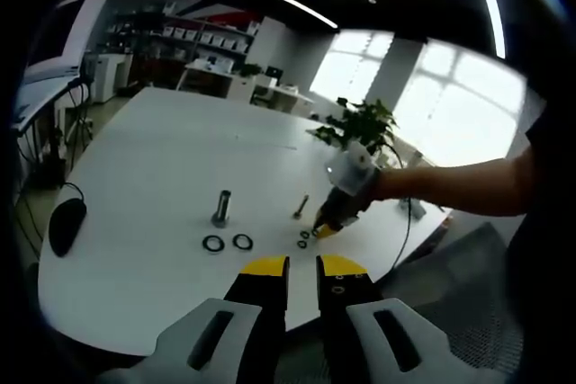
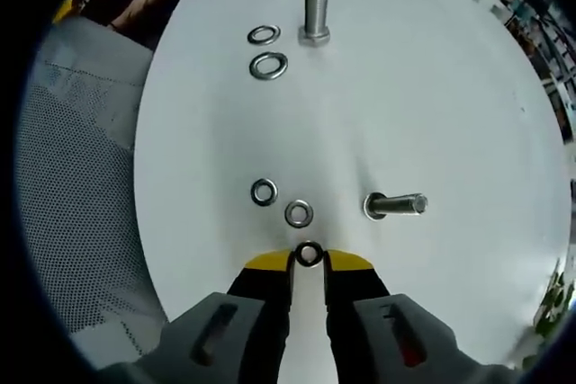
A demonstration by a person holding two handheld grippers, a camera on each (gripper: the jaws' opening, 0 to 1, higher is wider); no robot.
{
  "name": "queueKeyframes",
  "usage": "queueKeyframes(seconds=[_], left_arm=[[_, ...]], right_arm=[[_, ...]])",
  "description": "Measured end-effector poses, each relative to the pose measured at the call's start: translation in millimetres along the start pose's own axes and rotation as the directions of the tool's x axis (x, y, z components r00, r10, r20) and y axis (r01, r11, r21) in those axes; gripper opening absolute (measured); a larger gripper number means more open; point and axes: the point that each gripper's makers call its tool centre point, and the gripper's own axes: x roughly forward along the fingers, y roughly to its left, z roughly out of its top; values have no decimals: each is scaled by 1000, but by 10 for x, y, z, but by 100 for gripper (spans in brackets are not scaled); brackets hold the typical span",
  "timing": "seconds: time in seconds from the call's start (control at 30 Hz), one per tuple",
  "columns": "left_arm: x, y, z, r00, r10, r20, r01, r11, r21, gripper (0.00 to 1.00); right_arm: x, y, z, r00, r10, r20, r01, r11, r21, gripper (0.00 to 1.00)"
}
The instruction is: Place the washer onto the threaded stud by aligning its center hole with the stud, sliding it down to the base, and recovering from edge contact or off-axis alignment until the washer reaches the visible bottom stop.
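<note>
Right gripper (image 2: 309, 261) pinching a washer (image 2: 309, 254) flat between its narrowed fingers at the white bench (image 2: 432, 105), small threaded stud (image 2: 396, 205) standing just beside, axis upright, two loose washers (image 2: 281, 203) lying near, left gripper (image 1: 302, 269) hovering, fingers narrowly apart, holding nothing

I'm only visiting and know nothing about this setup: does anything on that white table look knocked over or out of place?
Not really. Both bolts stand head-down: the thick silver bolt with two steel washers beside it, the slimmer bolt near two small washers. The right gripper has a third small washer between its tips.
</note>
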Motion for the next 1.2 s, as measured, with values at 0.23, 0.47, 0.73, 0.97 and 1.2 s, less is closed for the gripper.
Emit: queueKeyframes(seconds=[0.23, 0.47, 0.73, 0.97, 1.2], left_arm=[[-1, -4, -9, 1000, -2, -5, 2, 1000, 0, 10], [1, -5, -10, 1000, -4, -7, 4, 1000, 2, 10], [1, -9, -16, 1000, -6, -11, 6, 1000, 2, 10], [0, -10, -17, 1000, -5, -10, 5, 1000, 0, 10], [-2, -6, -18, 1000, -3, -11, 3, 1000, -1, 10]], right_arm=[[-29, 15, -21, 1000, 13, -8, -13, 1000, -6, 14], [-156, 29, 3, 999, 39, -1, -39, 999, -16, 14], [-278, -21, -17, 999, 46, -19, -46, 999, -23, 14], [-439, -100, 70, 999, 39, -3, -39, 999, -37, 14], [-567, -158, 125, 1000, 24, -8, -25, 998, -61, 14]])
